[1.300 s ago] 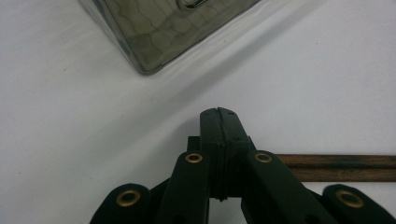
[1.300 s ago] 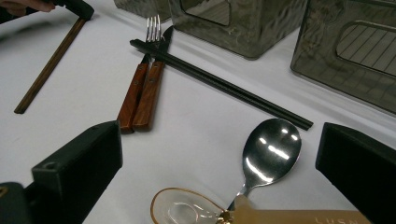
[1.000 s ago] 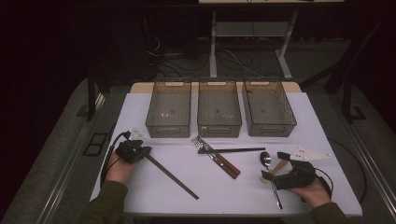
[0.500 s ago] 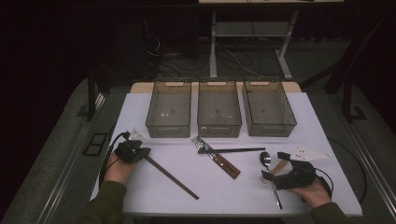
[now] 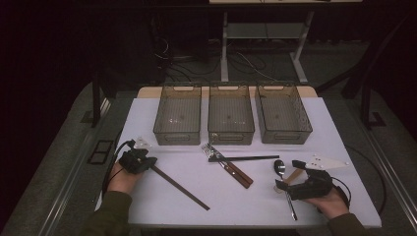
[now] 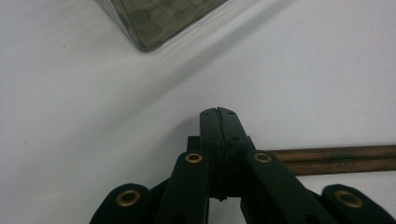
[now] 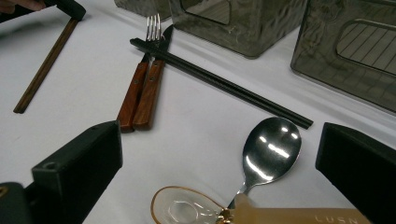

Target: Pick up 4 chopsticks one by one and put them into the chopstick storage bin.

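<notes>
Nothing on the bench can be seen to have changed place across the three high views. The left hand-held gripper [image 5: 149, 162] sits at the same near end of the brown chopsticks [image 5: 179, 188], and the sticks lie along the same slant. The right hand-held gripper [image 5: 289, 175] rests at the same spot by the spoon [image 5: 280, 168], its jaws as far apart as before. Any shift is too slight to make out.
</notes>
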`<state>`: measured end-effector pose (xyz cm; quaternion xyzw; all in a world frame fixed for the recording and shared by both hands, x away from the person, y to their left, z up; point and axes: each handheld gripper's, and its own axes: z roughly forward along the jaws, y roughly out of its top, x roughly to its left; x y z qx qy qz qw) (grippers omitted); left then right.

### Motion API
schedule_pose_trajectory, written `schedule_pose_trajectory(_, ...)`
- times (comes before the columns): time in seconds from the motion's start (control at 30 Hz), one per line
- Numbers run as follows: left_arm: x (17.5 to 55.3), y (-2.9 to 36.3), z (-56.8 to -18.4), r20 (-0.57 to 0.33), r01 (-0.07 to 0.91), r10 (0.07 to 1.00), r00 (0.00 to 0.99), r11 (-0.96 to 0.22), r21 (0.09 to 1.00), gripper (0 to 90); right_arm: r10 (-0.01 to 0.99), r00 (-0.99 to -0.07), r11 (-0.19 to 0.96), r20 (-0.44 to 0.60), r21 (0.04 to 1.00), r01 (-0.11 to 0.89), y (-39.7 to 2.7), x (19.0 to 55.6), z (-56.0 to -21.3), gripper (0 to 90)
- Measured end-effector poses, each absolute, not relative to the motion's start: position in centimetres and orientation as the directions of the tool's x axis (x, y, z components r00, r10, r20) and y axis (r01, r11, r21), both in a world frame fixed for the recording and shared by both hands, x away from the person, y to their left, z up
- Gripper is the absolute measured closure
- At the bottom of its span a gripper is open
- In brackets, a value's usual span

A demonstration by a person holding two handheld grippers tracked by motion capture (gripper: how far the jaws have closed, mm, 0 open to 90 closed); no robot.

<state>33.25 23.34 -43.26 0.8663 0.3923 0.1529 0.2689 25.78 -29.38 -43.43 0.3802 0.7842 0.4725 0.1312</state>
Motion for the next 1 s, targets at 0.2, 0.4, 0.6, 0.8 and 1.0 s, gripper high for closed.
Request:
schedule_pose_trajectory(0.2,33.0,23.5,-43.2,0.049,0.602,0.764,0.644,-0.545,0.583,90.0,0.720,-0.677,0.265,0.154,0.840,0.473,-29.4,25.8,-43.4,0.4)
schedule_pose_trajectory(0.4,32.8,23.7,-43.2,0.045,0.606,0.766,0.641,-0.542,0.583,90.0,0.721,-0.676,0.265,0.154,0.840,0.474,-29.4,25.8,-43.4,0.5)
schedule_pose_trajectory(0.6,32.6,23.9,-43.1,0.043,0.608,0.768,0.639,-0.538,0.584,90.0,0.720,-0.677,0.266,0.154,0.839,0.474,-29.4,25.7,-43.4,0.5)
schedule_pose_trajectory(0.8,32.2,24.3,-43.1,0.033,0.617,0.773,0.634,-0.530,0.582,90.0,0.719,-0.677,0.266,0.154,0.840,0.473,-29.4,25.7,-43.4,0.4)
schedule_pose_trajectory(1.0,31.9,24.5,-43.2,0.031,0.622,0.775,0.631,-0.530,0.576,90.0,0.719,-0.678,0.267,0.154,0.839,0.474,-29.4,25.7,-43.4,0.4)
